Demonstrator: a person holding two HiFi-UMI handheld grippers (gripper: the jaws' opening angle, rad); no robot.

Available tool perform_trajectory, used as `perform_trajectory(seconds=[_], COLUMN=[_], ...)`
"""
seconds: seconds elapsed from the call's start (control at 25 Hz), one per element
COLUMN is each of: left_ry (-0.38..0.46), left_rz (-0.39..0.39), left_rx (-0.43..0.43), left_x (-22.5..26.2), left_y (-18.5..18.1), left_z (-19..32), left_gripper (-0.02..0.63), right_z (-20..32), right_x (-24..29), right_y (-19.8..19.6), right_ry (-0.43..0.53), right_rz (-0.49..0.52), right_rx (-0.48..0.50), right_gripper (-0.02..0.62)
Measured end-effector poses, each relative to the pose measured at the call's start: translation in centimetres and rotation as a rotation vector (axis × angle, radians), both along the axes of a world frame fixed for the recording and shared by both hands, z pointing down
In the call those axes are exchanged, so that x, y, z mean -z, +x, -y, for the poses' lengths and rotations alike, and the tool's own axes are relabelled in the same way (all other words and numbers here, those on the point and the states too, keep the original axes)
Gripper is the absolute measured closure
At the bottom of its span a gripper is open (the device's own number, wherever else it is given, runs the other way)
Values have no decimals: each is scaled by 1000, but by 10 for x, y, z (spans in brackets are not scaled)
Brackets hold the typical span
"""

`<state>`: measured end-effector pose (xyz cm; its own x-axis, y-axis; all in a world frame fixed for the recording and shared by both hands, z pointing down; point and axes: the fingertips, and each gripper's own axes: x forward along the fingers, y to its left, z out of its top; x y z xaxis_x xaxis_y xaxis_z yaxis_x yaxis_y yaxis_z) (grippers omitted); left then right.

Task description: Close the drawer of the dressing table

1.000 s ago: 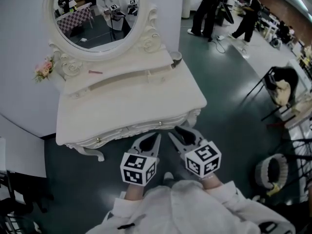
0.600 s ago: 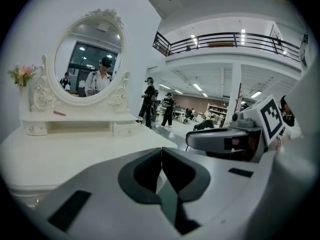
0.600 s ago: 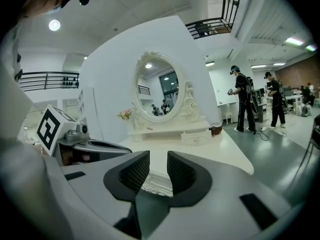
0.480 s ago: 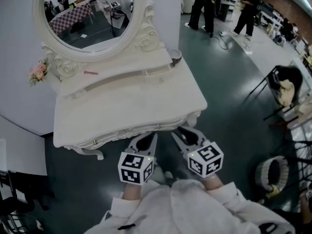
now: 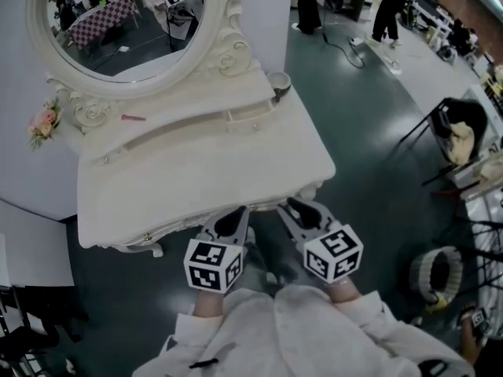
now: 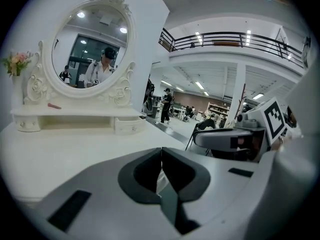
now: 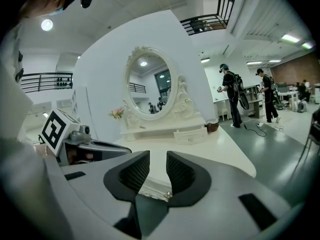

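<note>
Pink flower spray (image 5: 43,122): at the dressing table's back left corner, beside the mirror frame.
Oval mirror in a carved white frame (image 5: 118,22): upright along the back of the table.
White dressing table with a carved front (image 5: 196,163): the landmark here; its bare top fills the middle of the head view.
Small white upper drawer box (image 5: 251,116): on the table's raised back shelf, right of centre.
Drawer of the dressing table (image 5: 169,230): its carved white front sits under the table's front edge and looks pushed in; a small metal knob (image 7: 167,196) shows on it.
Left gripper (image 5: 236,213): at the table's front edge, tips pointing at the drawer front; its own view shows the jaws (image 6: 161,151) clenched together on nothing; whether the tips touch the front cannot be told.
Right gripper (image 5: 289,207): just beside the left one at the same front edge, released, jaws (image 7: 158,156) a narrow gap apart, with the drawer front and knob showing low in that gap.
Small round bowl (image 5: 279,81): at the table's back right corner.
</note>
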<state>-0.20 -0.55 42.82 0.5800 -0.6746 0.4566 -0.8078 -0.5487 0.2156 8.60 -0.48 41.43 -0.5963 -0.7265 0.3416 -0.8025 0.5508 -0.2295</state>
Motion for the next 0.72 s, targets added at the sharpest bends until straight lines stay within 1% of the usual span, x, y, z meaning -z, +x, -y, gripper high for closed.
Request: perform_trajectory(seconds=[0.12, 0.32, 0.52, 0.72], left_ry=[-13, -38, -25, -5], left_rz=[4, -11, -29, -44], left_rx=[-10, -41, -67, -90], left_x=[-2, -9, -4, 6], left_y=[-3, -6, -10, -17], left_z=[20, 61, 112, 153], left_gripper=[600, 600, 600, 600], right_z=[22, 68, 116, 155], right_x=[-3, -7, -13, 2], right_y=[-3, -17, -35, -42], right_ry=[-14, -27, -42, -18], right_rz=[4, 4, -21, -32], right_rx=[-8, -27, -11, -39], right_gripper=[508, 508, 508, 508])
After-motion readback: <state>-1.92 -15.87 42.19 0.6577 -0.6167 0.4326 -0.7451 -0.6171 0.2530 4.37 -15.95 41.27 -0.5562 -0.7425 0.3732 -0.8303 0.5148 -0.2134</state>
